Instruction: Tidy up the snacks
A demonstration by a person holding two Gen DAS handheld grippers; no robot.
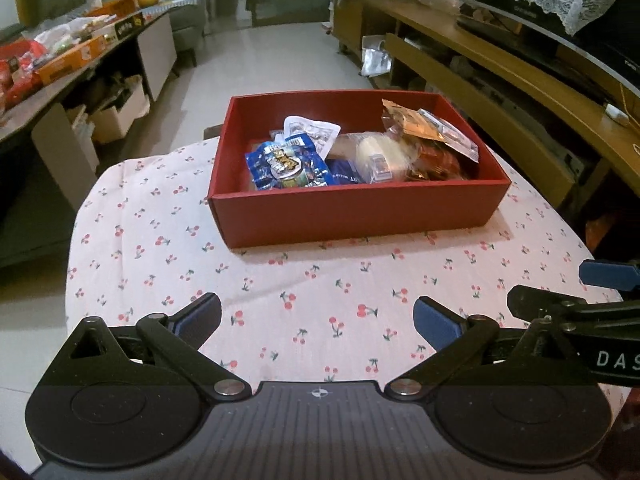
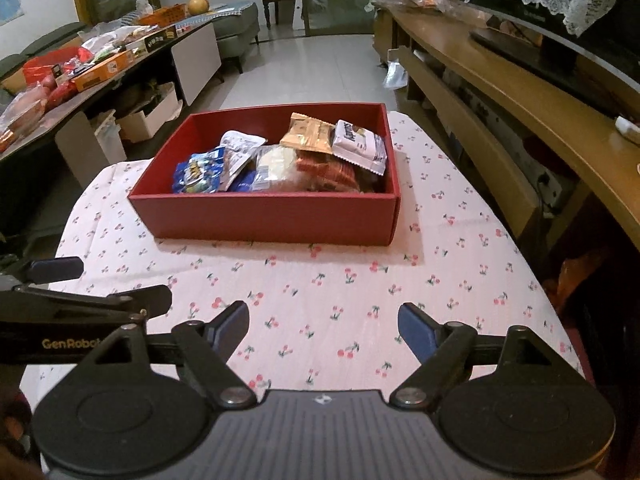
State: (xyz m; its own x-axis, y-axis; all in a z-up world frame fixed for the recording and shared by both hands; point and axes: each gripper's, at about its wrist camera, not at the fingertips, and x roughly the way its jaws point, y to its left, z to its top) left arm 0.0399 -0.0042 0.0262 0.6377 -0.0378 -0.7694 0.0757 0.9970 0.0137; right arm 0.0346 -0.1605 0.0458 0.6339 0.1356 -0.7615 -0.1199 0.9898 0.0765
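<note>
A table [image 1: 104, 216] is covered by a white tablecloth printed with red cherries [image 2: 360, 320]. Directly on the cloth, toward the far end, an open red cardboard box [image 1: 352, 216] is set flat. The nearer stretch of the cloth is seen faintly creased.

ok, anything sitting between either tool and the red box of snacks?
Nothing visible. Only bare cherry-print tablecloth lies between the left tool and the red box, and the same goes for the right tool. Both tools are open and empty, side by side on the near side of the box.
</note>
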